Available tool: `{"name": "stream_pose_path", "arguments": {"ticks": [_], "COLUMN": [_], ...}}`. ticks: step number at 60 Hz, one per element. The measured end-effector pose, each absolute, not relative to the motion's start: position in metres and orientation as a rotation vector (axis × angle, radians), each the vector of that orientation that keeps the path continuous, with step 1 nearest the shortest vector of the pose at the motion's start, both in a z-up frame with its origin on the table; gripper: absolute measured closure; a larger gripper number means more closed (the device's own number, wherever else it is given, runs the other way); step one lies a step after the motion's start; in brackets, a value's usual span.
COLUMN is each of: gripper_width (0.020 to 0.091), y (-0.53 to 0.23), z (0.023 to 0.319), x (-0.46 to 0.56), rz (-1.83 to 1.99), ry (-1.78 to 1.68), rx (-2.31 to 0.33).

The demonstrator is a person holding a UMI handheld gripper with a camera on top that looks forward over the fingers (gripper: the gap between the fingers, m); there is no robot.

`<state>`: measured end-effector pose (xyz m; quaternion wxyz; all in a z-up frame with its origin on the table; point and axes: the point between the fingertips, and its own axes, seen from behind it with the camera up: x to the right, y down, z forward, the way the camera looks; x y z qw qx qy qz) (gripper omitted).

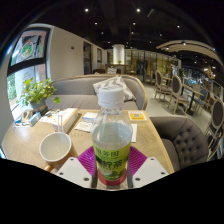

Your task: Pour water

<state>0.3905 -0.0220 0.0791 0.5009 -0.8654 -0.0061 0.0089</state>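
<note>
**Bottle held upright over the wooden desk**

The gripper (111, 172) is closed on a clear plastic water bottle with a white cap and a green and magenta label (111, 135). Both white fingers press its lower body from either side, one at 8 o'clock and one at 4 o'clock of the label. The bottle stands upright between them, its cap pointing to 12 o'clock.

At 9 o'clock of the bottle's base, just beside the left finger, a white round ceramic cup (55, 148) sits on the light wooden desk (30, 140); whether it holds anything cannot be told. Beyond the cup, toward 11 o'clock, a small holder with upright sticks (62, 121) rests on the desk, and farther off in the same direction stands a green leafy potted plant (38, 94). Flat printed cards or mats (136, 116) lie on the desk behind the bottle, at about 1 o'clock.

A grey upholstered sofa (85, 88) curves past the desk's far edge at 12 o'clock. At 2 o'clock, well apart, chairs (178, 90) stand in an open room with ceiling spotlights.
</note>
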Motion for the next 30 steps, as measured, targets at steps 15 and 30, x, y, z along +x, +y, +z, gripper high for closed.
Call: {"name": "stream_pose_path", "arguments": {"ticks": [15,30], "gripper_width": [0.0684,0.0467], "y": [-0.027,-0.035], "z": [0.056,0.052], "x": [0.395,0.395], "rz": [0.052,0.074], "ry": [-0.024,-0.015], "rx": [-2.095,-2.148]}}
